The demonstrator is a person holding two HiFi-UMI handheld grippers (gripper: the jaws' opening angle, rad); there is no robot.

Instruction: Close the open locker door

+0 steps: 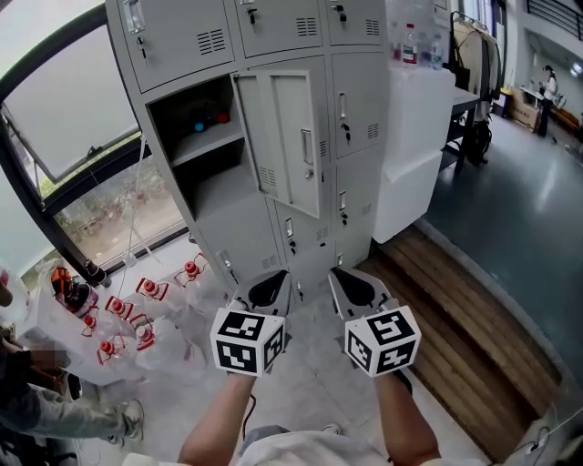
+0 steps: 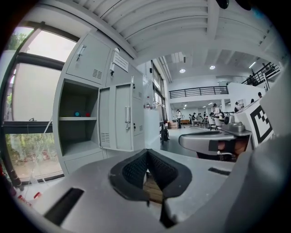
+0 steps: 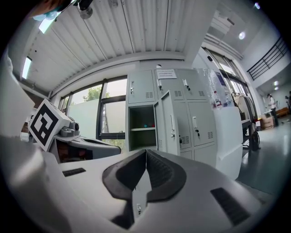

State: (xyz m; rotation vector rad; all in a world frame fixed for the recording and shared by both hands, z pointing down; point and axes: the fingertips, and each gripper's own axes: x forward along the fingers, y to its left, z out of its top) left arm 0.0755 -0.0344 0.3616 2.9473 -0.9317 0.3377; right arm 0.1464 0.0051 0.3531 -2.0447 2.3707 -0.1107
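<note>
Door (image 1: 287, 141) of one grey locker stands swung wide open, hung at the right edge of its compartment (image 1: 196, 146) and angled out toward the room, with a small handle (image 1: 308, 147) near its free edge. It belongs to the middle row of a bank of lockers (image 1: 273, 27); the doors above, below and to its right are all shut. Inside the open compartment a shelf (image 1: 208, 144) carries a small blue thing (image 1: 199, 126) and a small red thing (image 1: 221, 116) side by side at the back. The same open door shows in the left gripper view (image 2: 117, 116) and in the right gripper view (image 3: 167, 123), in both well beyond the jaw tips. The left tool (image 1: 271, 289) and the right tool (image 1: 357, 287) are held side by side, low in front of the lockers and well apart from the door, each with its marker cube toward the person. The left tool (image 2: 146, 154) is clenched, its dark pads meeting at the tip with nothing between them; the right tool (image 3: 145, 154) is likewise clenched and empty. Just right of the lockers stands a white block (image 1: 414, 136) with bottles (image 1: 410, 45) on top, and a strip of wooden flooring (image 1: 465, 328) runs along its foot. Left of the lockers is a large window (image 1: 64, 100), and on the floor below it lies clear plastic sheeting with small red-and-white items (image 1: 137, 309).
</note>
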